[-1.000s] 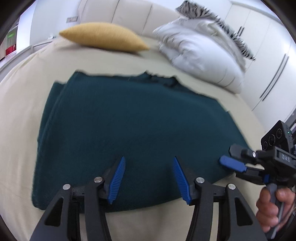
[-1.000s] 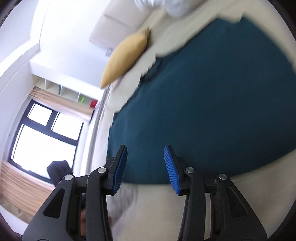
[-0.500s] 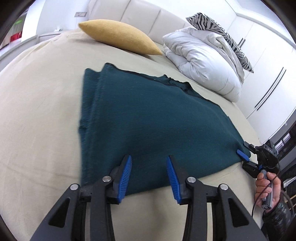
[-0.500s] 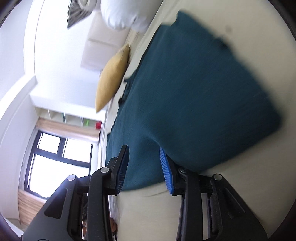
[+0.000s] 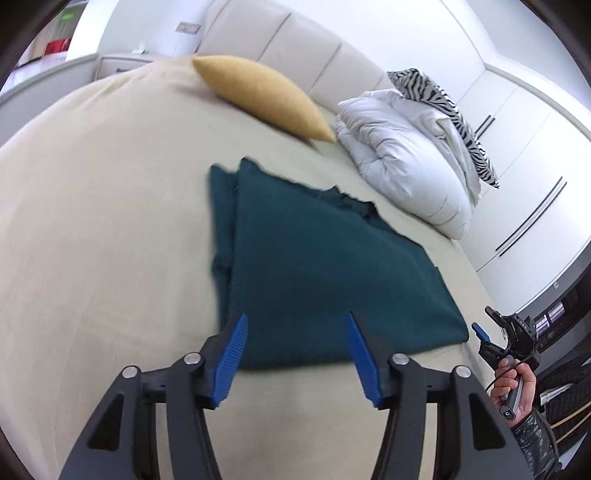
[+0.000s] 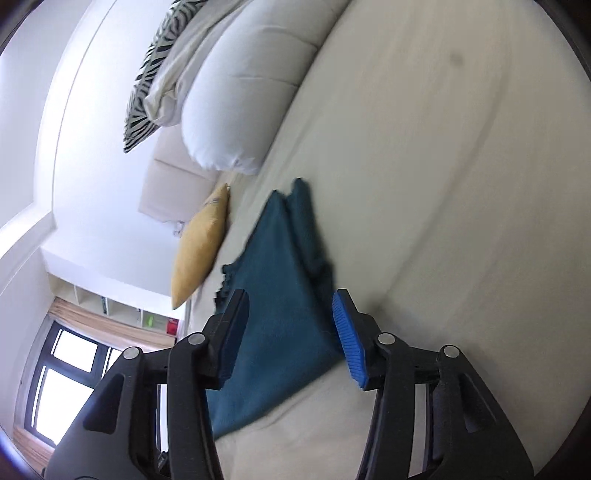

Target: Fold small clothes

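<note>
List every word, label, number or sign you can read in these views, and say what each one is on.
No text can be read in either view.
Handle of the right tongs: a small round mark on its grip, too small to read.
Red box on the shelf: blurred, no legible lettering.
Wall plate above the headboard: too blurred to tell.
Teal garment, yellow cushion and left tongs: no labels visible.

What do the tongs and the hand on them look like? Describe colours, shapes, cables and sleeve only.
The left tongs and the right tongs match: black angular arms with triangular cut-outs and silver round rivets, tipped with blue ribbed pads. In the left view the right hand is bare, grips a dark handle bearing a small round marking, with a thin black cable looping beside it, and wears a dark shiny sleeve.
</note>
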The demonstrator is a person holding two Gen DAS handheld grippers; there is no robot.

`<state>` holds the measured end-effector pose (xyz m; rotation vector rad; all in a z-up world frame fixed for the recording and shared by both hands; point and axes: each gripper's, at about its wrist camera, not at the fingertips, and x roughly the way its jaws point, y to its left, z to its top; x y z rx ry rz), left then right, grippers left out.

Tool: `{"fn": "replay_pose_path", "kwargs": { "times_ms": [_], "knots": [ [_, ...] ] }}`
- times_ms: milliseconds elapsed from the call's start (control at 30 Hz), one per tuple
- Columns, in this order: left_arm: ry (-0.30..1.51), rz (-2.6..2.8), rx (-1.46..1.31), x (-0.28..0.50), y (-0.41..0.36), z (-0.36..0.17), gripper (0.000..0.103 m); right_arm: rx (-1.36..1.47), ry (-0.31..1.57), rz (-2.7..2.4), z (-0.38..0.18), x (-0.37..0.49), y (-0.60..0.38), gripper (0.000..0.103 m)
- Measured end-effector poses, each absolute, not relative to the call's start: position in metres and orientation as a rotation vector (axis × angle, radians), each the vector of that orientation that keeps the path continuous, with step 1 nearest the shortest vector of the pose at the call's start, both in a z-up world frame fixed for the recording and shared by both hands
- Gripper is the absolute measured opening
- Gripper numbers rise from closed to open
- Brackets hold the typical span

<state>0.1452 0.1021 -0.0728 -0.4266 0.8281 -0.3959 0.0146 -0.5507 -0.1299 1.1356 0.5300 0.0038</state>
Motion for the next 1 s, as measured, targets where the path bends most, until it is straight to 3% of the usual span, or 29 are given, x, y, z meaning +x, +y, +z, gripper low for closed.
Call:
{"fn": "replay_pose_path", "kwargs": {
  "times_ms": [300, 467, 567, 700, 900, 1000],
  "knots": [
    [0.796, -0.369, -0.16, 0.261, 0.012, -0.06, 0.058, 0.94, 0.736, 0.289, -0.098, 0.147, -0.444, 0.05],
    [0.915, -0.246, -0.1, 0.304, 0.014, -0.103, 0.059, 0.972, 0.818, 0.358, -0.118, 0.212, -0.41, 0.05],
    [0.869, -0.285, -0.155, 0.295, 0.026, -0.113, 0.058, 0.971, 0.843, 0.363, -0.133, 0.228, -0.403, 0.047],
    [0.856, -0.28, -0.134, 0.292, 0.025, -0.114, 0.058, 0.994, 0.778, 0.339, -0.133, 0.227, -0.433, 0.047],
    [0.845, -0.29, -0.146, 0.291, 0.027, -0.116, 0.058, 1.075, 0.689, 0.194, -0.139, 0.212, -0.518, 0.031],
    [0.842, -0.293, -0.151, 0.293, 0.027, -0.117, 0.058, 1.044, 0.651, 0.093, -0.13, 0.187, -0.552, 0.033]
  ]
}}
